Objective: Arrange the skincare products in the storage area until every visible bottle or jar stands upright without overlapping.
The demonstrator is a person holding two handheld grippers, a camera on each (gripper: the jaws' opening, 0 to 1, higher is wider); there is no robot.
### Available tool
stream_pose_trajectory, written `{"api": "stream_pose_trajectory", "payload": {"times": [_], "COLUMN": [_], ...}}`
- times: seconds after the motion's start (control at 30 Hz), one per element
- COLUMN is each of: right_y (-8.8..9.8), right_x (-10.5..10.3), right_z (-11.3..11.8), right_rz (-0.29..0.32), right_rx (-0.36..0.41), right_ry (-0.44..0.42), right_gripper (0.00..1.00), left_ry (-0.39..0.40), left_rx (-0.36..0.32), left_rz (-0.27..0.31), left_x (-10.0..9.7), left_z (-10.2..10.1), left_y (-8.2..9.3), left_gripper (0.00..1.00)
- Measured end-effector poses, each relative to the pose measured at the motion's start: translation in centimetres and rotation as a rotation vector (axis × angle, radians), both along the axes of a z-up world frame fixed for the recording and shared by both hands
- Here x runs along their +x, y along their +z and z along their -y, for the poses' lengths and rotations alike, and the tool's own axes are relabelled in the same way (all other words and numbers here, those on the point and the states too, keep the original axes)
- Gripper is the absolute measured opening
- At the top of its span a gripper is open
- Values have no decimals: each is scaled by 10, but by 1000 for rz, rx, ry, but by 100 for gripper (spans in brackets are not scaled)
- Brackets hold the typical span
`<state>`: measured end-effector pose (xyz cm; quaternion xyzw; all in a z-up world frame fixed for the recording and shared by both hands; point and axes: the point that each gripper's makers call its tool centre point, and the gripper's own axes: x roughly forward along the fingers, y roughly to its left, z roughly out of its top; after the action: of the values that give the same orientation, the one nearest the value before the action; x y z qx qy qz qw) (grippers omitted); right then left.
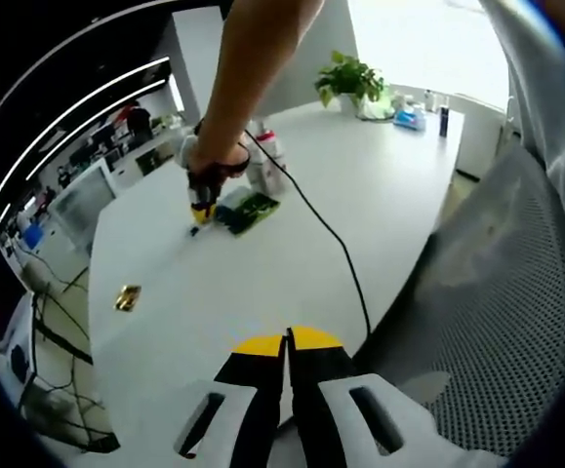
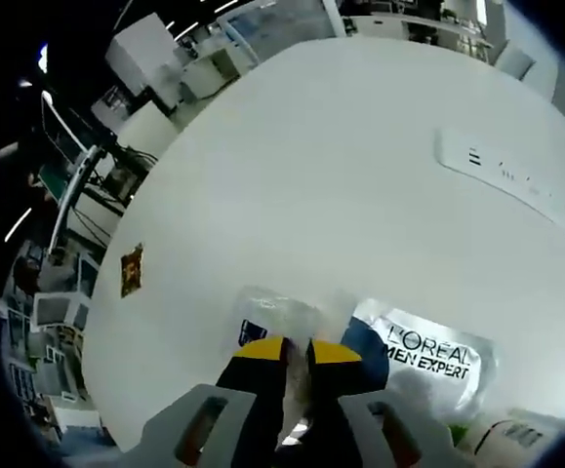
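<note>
On the white table (image 1: pixel 380 195) my right gripper (image 1: pixel 201 213), held in a person's hand, points down beside a green-and-black packet (image 1: pixel 250 210) and white bottles with red caps (image 1: pixel 267 158). In the right gripper view my right gripper (image 2: pixel 297 351) has its yellow-tipped jaws nearly together on the edge of a clear sachet (image 2: pixel 274 320). A L'Oreal Men Expert sachet (image 2: pixel 428 356) lies flat just to its right. A white bottle (image 2: pixel 502 439) lies at the lower right. My left gripper (image 1: pixel 287 341) hovers shut over the table's near edge, holding nothing.
A black cable (image 1: pixel 336 244) runs across the table to its near edge. A small gold item (image 1: pixel 128 297) lies apart at the left. A potted plant (image 1: pixel 350 78) and small containers stand at the far end. A white power strip (image 2: pixel 516 180) lies nearby. A mesh chair (image 1: pixel 516 322) is on the right.
</note>
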<state>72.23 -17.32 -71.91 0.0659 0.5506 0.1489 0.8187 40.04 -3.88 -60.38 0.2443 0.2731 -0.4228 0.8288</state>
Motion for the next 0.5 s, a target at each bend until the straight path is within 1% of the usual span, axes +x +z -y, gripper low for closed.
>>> {"api": "stream_pose_trajectory", "payload": {"times": [0.13, 0.17, 0.23, 0.3, 0.33, 0.37, 0.43, 0.47, 0.5], "right_y": [1, 2, 4, 8, 13, 16, 19, 20, 17], "right_x": [-3, -2, -2, 0, 5, 7, 8, 11, 7], "right_z": [1, 3, 2, 1, -2, -4, -12, -17, -19], "right_rz": [2, 12, 20, 35, 76, 97, 135, 161, 149], "right_rx": [-37, -52, -55, -73, -82, -94, -138, -152, -205], "right_ry": [30, 36, 43, 69, 99, 140, 274, 325, 413], "right_gripper": [5, 5, 7, 8, 10, 11, 10, 10, 10], "left_ry": [2, 1, 2, 1, 1, 1, 1, 1, 0], "left_rx": [-1, -1, -1, -1, -1, -1, -1, 0, 1], "left_rz": [1, 1, 2, 2, 2, 2, 3, 3, 2], "left_x": [0, 0, 0, 0, 0, 0, 0, 0, 0], "left_z": [0, 0, 0, 0, 0, 0, 0, 0, 0], "left_y": [0, 0, 1, 1, 1, 1, 1, 0, 0], "left_gripper": [0, 0, 0, 0, 0, 0, 0, 0, 0]}}
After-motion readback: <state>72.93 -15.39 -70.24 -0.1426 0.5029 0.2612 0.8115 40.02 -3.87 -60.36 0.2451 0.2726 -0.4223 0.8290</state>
